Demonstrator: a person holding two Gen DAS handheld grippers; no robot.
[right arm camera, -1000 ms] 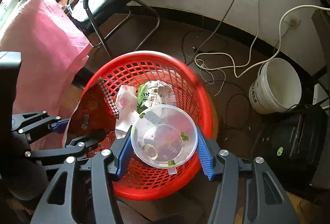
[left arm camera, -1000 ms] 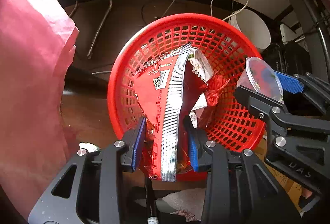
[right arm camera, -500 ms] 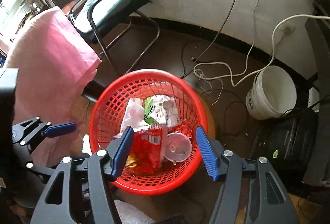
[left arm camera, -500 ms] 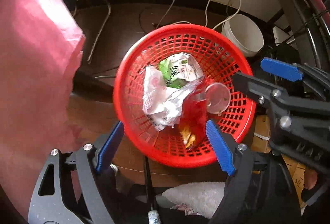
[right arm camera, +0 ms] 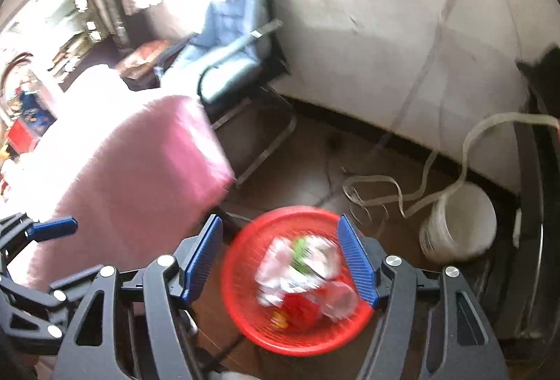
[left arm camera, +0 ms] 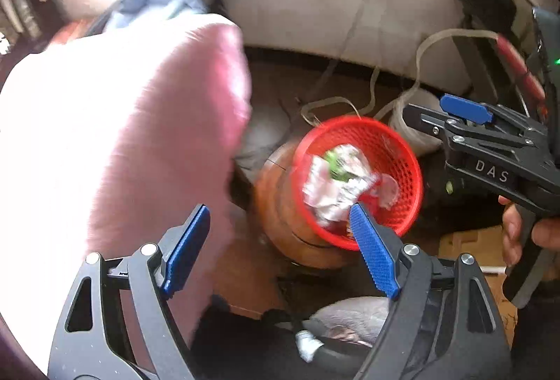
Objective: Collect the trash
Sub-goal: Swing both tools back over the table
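— Where is the trash?
— In the round red plastic basket [right arm camera: 245, 317], far below both tongs.
— Are the tongs holding anything?
— No. The left tongs [left arm camera: 280, 247] are wide open. The right tongs [right arm camera: 280, 261] are opening, empty too.

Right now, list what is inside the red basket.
The red basket holds crumpled white wrappers, a green and white packet, a red snack bag and a clear plastic lid. Anything under this pile is covered, and motion blur hides finer detail.
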